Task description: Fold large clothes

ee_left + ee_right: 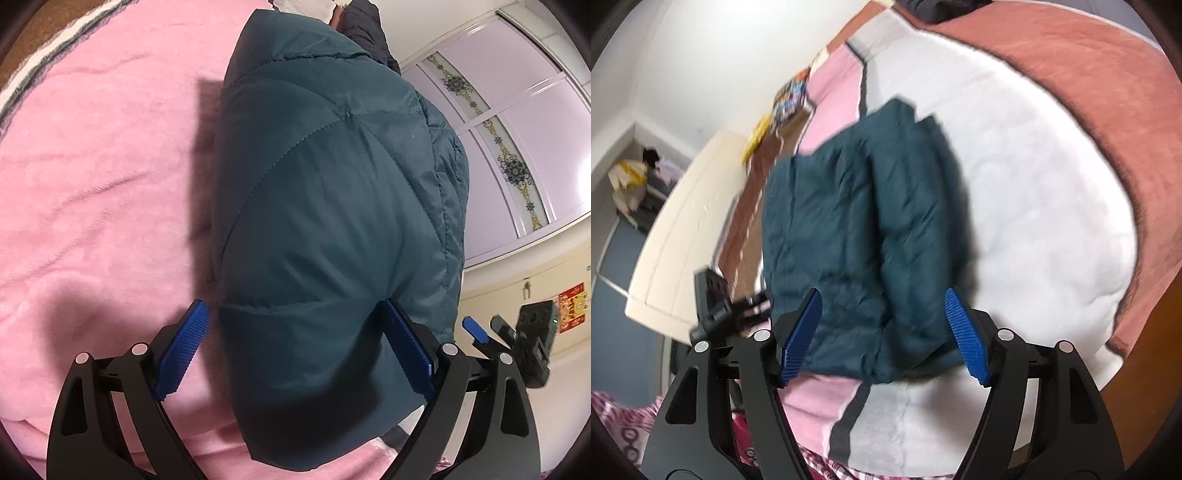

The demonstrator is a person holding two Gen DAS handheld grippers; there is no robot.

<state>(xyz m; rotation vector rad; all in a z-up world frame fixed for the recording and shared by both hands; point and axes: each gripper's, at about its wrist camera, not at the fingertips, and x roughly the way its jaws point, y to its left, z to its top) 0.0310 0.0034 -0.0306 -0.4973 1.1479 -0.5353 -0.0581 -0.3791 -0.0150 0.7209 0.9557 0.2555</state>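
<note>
- Two hand-held grippers, both spread: left hand-held gripper straddles the folded teal quilted jacket.
- Right hand-held gripper straddles its near end on the bed's blanket.

- Dark teal quilted puffer jacket, folded into a thick, puffy bundle with diagonal stitch lines across the top panel.
- Lying on a bed blanket of pink, white and rust bands, straddling the pink and white ones.
- Layered in perhaps two or three folds at the right side, though blurred there.
- Near edge rounded, slightly overhanging.
</note>
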